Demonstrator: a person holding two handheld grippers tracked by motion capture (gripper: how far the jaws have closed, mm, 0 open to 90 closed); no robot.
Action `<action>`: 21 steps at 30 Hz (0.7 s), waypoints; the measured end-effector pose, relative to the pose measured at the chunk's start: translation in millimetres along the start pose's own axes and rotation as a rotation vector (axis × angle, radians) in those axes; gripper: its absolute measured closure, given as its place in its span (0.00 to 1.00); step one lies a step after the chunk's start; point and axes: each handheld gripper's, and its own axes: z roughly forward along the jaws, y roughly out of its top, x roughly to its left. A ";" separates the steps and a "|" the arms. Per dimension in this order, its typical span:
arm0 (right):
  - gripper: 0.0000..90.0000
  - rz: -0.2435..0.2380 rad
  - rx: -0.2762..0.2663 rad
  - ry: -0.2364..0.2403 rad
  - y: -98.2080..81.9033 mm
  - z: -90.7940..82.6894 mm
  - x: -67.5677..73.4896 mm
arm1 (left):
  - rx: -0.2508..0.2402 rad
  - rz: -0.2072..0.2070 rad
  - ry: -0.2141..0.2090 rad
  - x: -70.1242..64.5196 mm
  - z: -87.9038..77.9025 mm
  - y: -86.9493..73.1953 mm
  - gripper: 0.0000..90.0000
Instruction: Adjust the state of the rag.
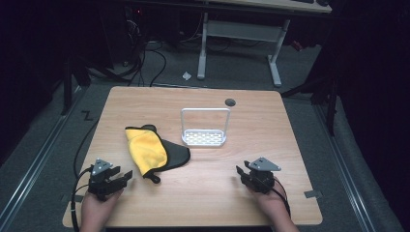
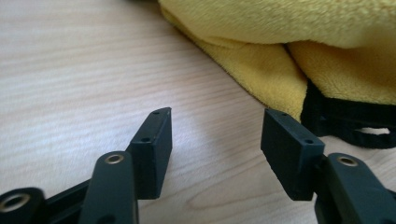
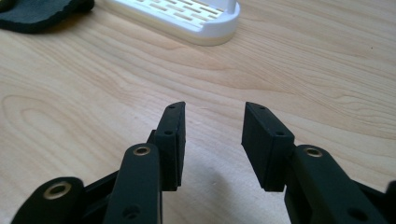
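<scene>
1. Two grippers are held low at the near edge of the wooden table [image 1: 203,193].
2. The left gripper [image 2: 215,135] is spread, nothing between its jaws; the yellow cloth [image 1: 146,150], lying on what seems a black pad [image 1: 178,155], is just ahead.
3. The right gripper [image 3: 212,140] is spread over bare wood, with the white rack [image 1: 205,137] well ahead.

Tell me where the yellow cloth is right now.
In the high view, the yellow cloth lies left of centre on the table, between the left gripper and the white rack.
</scene>
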 end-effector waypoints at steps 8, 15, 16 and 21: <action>0.61 -0.020 0.027 0.004 -4.2 1.8 -0.9 | 0.013 -0.006 -0.033 -1.1 8.0 1.1 0.49; 0.55 -0.026 -0.007 0.024 0.0 2.0 2.3 | -0.002 -0.035 -0.059 1.0 2.6 0.3 0.45; 0.55 -0.027 -0.010 0.021 -2.4 2.9 2.0 | -0.011 -0.037 -0.062 0.7 1.0 1.0 0.44; 0.45 0.004 -0.016 0.024 -5.8 0.4 1.4 | -0.039 -0.035 -0.076 1.9 -6.6 3.9 0.43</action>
